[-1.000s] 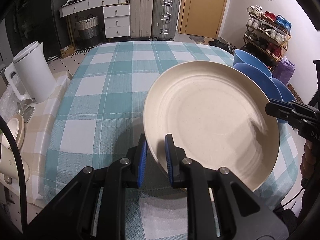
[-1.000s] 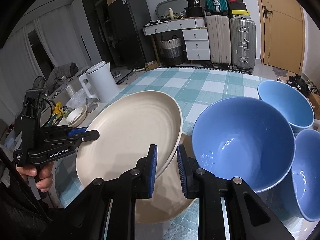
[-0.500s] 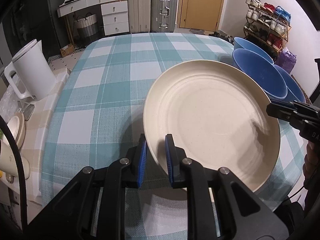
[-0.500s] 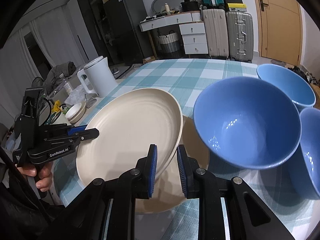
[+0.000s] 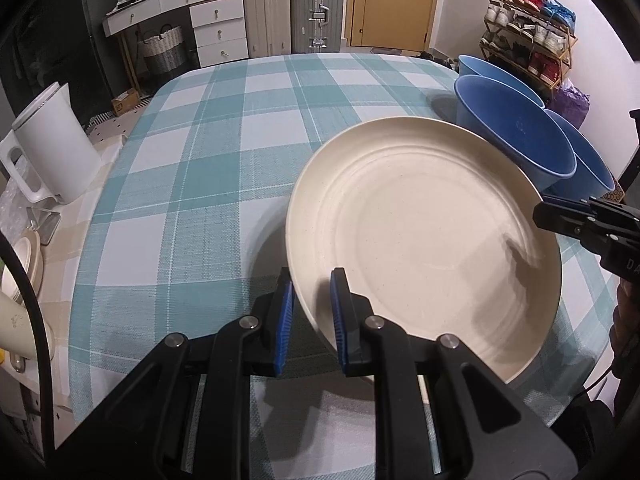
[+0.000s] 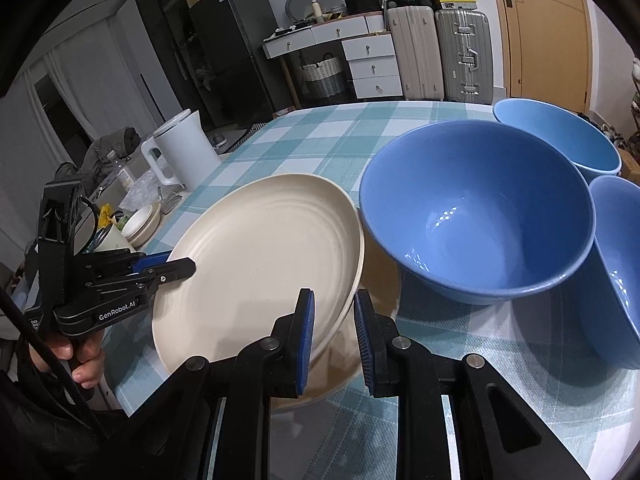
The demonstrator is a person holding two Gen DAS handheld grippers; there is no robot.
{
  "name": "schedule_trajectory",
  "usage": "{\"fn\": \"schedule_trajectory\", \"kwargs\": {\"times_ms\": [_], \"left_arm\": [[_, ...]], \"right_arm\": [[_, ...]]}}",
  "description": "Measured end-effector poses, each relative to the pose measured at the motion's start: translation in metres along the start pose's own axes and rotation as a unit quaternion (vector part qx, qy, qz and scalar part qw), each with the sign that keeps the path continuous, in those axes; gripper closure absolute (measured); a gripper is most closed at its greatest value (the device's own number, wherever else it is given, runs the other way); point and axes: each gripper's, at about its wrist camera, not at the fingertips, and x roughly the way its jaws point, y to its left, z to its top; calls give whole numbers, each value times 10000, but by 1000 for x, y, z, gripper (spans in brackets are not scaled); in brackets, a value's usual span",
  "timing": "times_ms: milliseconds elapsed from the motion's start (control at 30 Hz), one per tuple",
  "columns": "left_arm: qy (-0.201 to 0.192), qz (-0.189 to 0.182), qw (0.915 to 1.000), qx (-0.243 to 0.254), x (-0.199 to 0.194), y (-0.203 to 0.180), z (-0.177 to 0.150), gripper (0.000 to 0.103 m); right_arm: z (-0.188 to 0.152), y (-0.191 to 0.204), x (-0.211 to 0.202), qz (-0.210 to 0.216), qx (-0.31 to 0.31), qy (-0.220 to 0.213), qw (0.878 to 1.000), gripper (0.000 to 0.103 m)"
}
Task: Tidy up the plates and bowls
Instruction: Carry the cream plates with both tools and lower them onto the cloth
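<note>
A cream plate (image 5: 424, 236) is held between both grippers above a second cream plate (image 6: 352, 360) lying on the checked table. My left gripper (image 5: 310, 312) is shut on the plate's near-left rim. My right gripper (image 6: 334, 328) straddles the opposite rim (image 6: 352, 280), its jaws slightly apart around it. The right gripper also shows at the right edge of the left wrist view (image 5: 560, 212), and the left gripper in the right wrist view (image 6: 176, 266). Three blue bowls (image 6: 476, 208) (image 6: 560, 136) (image 6: 624, 264) stand close together right of the plate.
A white kettle (image 5: 52, 144) stands on a side counter left of the table, with small cream dishes (image 6: 142, 222) near it. The teal checked tablecloth (image 5: 208, 152) stretches back toward suitcases and drawers. A shoe rack (image 5: 528, 40) stands at the far right.
The plate and both grippers have sunk a little toward the table and the plate below; the bowls now sit higher and closer in view. Both grips look the same.
</note>
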Motion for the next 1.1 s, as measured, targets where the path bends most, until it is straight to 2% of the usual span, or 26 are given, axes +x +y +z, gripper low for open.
{"fn": "schedule_trajectory", "kwargs": {"times_ms": [333,1100], "left_arm": [[62,44,9999,76,11,-8,2,88],[3,425,9977,537,22,-25,1,85]], "right_arm": [[-3,-5,4,-121,96,32,9999,81],[-11,14,19,-638,-255,65,9976,81]]}}
